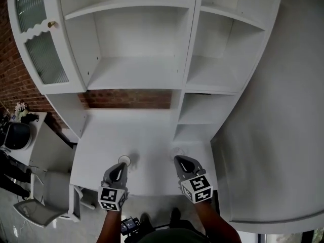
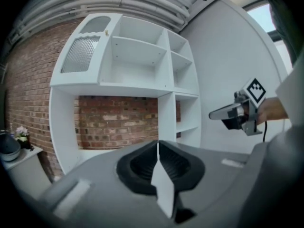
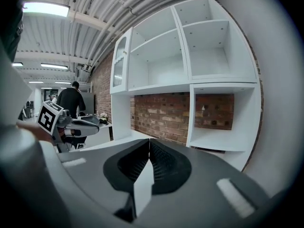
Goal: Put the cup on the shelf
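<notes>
A small pale cup (image 1: 124, 160) stands on the white counter (image 1: 147, 135) of the shelf unit, right at the tip of my left gripper (image 1: 121, 167). That gripper is shut with nothing between its jaws (image 2: 158, 144). My right gripper (image 1: 178, 159) hovers over the counter's right part, also shut and empty (image 3: 149, 141). Each gripper shows in the other's view: the right gripper (image 2: 237, 112) and the left gripper (image 3: 71, 125). The white shelves (image 1: 136, 72) rise beyond, all bare. Neither gripper view shows the cup.
A cabinet door with ribbed glass (image 1: 40, 39) hangs open at the upper left. Brick wall (image 1: 126, 99) backs the counter niche. A side table with a dark round object (image 1: 17, 135) and a chair (image 1: 45, 196) stand at left. A person (image 3: 71, 101) stands far off.
</notes>
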`<act>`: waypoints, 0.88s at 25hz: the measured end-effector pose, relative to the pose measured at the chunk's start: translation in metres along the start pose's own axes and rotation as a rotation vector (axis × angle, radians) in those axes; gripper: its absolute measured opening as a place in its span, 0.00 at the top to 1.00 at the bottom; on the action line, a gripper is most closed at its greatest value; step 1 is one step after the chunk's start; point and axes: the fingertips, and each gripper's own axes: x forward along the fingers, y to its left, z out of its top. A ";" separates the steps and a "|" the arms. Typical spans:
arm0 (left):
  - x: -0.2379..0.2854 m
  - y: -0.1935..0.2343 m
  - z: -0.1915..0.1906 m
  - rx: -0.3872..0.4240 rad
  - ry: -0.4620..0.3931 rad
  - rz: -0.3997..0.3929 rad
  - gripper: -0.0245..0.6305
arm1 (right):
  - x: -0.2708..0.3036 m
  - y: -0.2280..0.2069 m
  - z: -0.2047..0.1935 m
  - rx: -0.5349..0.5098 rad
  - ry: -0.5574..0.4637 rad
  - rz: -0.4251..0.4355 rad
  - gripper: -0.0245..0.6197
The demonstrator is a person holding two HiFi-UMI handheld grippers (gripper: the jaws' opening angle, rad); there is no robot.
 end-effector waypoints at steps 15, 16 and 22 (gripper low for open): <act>0.012 0.001 -0.032 -0.023 0.029 0.199 0.94 | 0.022 -0.044 -0.040 -0.021 0.050 0.112 0.94; 0.013 0.001 -0.035 -0.023 0.034 0.206 0.93 | 0.023 -0.046 -0.044 -0.020 0.055 0.115 0.93; 0.017 0.003 -0.062 -0.032 0.067 0.226 0.91 | 0.030 -0.058 -0.069 -0.010 0.089 0.106 0.92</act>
